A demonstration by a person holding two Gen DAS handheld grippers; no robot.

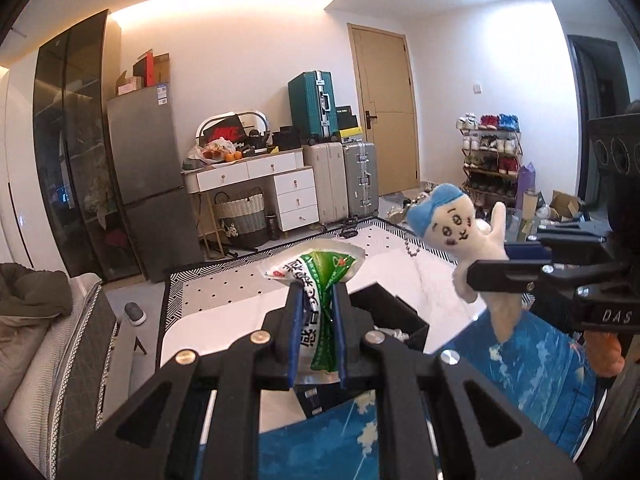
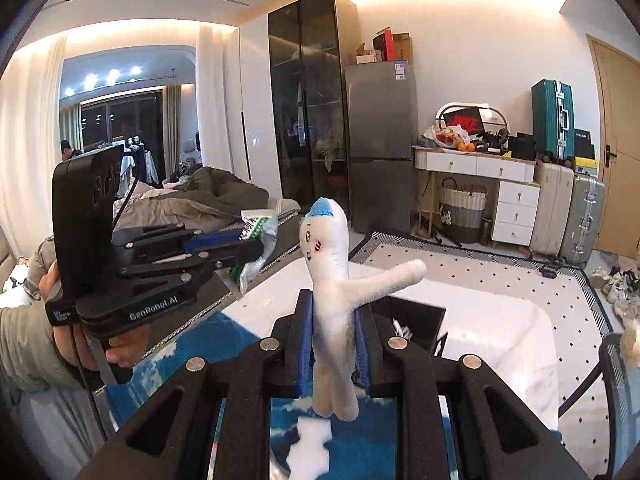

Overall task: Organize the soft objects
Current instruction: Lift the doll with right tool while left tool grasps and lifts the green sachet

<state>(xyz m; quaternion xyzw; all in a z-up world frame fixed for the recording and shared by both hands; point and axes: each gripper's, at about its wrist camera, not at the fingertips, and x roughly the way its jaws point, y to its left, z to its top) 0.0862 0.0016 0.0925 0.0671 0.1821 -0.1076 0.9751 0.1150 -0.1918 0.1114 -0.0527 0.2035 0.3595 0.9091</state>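
Observation:
My left gripper (image 1: 316, 300) is shut on a green and white soft packet (image 1: 318, 280) and holds it in the air above the table; the gripper also shows in the right wrist view (image 2: 256, 248) with the packet (image 2: 256, 232). My right gripper (image 2: 334, 312) is shut on the body of a white plush doll with a blue cap (image 2: 332, 264), held upright. In the left wrist view the doll (image 1: 452, 232) hangs in the right gripper (image 1: 476, 276), its bead chain dangling. A black open box (image 1: 396, 312) sits on the table below both grippers.
A white table (image 2: 500, 340) with a blue sky-print mat (image 1: 532, 364) lies below. A patterned rug (image 2: 480, 268), a sofa (image 1: 52, 340), a fridge (image 2: 380, 136), a dresser (image 1: 260, 176), suitcases (image 1: 352, 176) and a shoe rack (image 1: 488, 156) stand around the room.

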